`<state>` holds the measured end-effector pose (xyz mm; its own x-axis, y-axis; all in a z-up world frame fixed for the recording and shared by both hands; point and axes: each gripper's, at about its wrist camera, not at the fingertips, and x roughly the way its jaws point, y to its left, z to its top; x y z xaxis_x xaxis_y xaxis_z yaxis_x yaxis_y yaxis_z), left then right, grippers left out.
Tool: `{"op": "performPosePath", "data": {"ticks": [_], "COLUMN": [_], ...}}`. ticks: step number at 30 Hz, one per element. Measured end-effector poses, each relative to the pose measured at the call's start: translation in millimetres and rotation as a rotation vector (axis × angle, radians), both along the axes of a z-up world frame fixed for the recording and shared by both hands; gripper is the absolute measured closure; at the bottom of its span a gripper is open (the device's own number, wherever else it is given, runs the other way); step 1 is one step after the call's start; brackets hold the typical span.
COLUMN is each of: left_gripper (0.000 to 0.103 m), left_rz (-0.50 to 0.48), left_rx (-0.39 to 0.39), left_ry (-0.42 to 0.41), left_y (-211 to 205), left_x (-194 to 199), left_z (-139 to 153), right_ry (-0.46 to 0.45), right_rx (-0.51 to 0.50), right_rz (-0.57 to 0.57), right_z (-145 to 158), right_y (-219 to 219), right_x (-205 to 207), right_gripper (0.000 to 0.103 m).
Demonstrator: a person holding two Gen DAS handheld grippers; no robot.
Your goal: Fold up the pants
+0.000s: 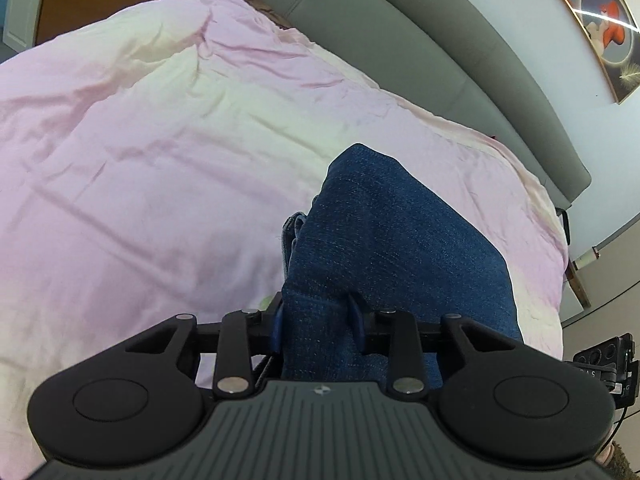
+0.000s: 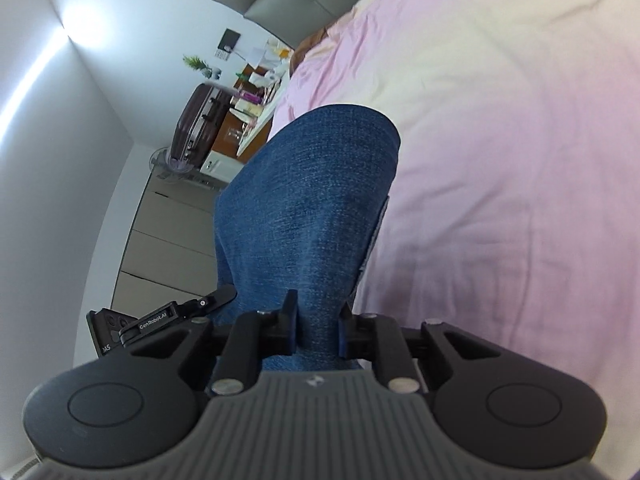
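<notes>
Jeans [image 1: 384, 248] fill the centre of both wrist views, lifted off the pink bedsheet [image 1: 140, 168] and clamped at bottom centre by the left gripper [image 1: 318, 330] and the right gripper [image 2: 318, 330], each pinched on a thick bunch of denim. Risk as I see it: bunched layers slipping unevenly from either pinch, skewing the fold. Both grippers point forward over the bed, side by side, right view rolled sideways.
</notes>
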<state>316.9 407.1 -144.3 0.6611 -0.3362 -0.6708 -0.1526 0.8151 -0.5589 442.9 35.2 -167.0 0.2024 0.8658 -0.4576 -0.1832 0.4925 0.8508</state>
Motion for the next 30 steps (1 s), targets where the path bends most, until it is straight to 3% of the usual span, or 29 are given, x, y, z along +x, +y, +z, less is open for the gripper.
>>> {"op": "performPosePath", "data": {"ticks": [8, 11, 15, 20, 24, 30], "left_gripper": [0.069, 0.065, 0.059, 0.059, 0.059, 0.04], "left_rz": [0.013, 0.016, 0.014, 0.024, 0.019, 0.021], "left_rx": [0.006, 0.022, 0.078, 0.228, 0.352, 0.552], "left_ry": [0.058, 0.057, 0.077, -0.011, -0.145, -0.293], "left_y": [-1.6, -3.5, -10.0, -24.7, -51.4, -108.6], "left_x": [6.5, 1.7, -0.7, -22.3, -63.1, -148.5], "left_z": [-60.8, -61.5, -41.7, 29.0, 110.3, 224.4], "right_ry": [0.087, 0.104, 0.07, -0.053, -0.239, -0.481], "right_rx": [-0.083, -0.11, -0.203, -0.36, -0.357, -0.352], "right_rz": [-0.003, -0.007, -0.012, 0.001, -0.008, -0.034], "right_z": [-72.8, -91.0, -81.7, -32.9, 40.4, 152.7], "right_y": [14.3, 17.5, 20.2, 7.5, -15.6, -56.3], "right_x": [18.0, 22.4, 20.2, 4.5, -24.1, -97.6], "right_gripper": [0.09, 0.087, 0.071, 0.065, 0.061, 0.049]}}
